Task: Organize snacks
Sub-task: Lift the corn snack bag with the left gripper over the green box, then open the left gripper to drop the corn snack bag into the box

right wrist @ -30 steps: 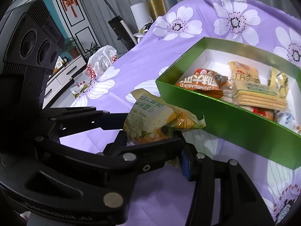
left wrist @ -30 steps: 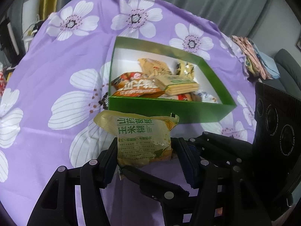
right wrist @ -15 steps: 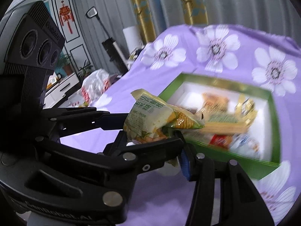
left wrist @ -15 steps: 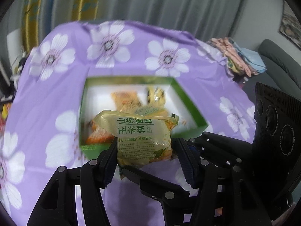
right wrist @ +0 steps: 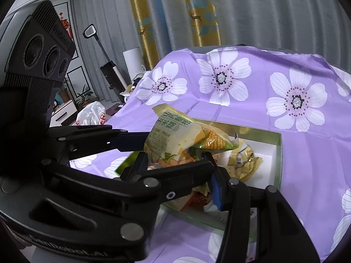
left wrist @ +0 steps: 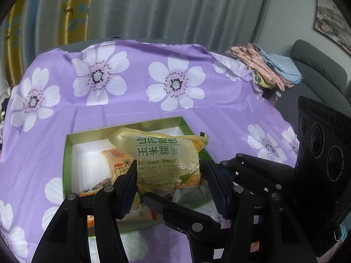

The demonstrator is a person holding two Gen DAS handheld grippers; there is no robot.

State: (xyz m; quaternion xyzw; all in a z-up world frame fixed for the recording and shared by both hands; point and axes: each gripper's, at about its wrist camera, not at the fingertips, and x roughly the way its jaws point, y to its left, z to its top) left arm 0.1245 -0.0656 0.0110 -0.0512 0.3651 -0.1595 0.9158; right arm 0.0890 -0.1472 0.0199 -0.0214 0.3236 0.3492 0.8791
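Packet [left wrist: 166,162] of corn snack is clamped by both the left gripper [left wrist: 170,176] and right gripper [right wrist: 175,157], held above the green box [right wrist: 277,160] on purple cloth [left wrist: 131,109].

One box [left wrist: 68,153], perhaps five snack packets [left wrist: 166,160].

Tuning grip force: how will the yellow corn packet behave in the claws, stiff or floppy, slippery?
The packet looks puffy and soft: its sealed ends stick out unsupported yet barely droop, so probably light. Glossy film suggests it may slip. Both the left claw and right claw pinch it, likely steadying it.
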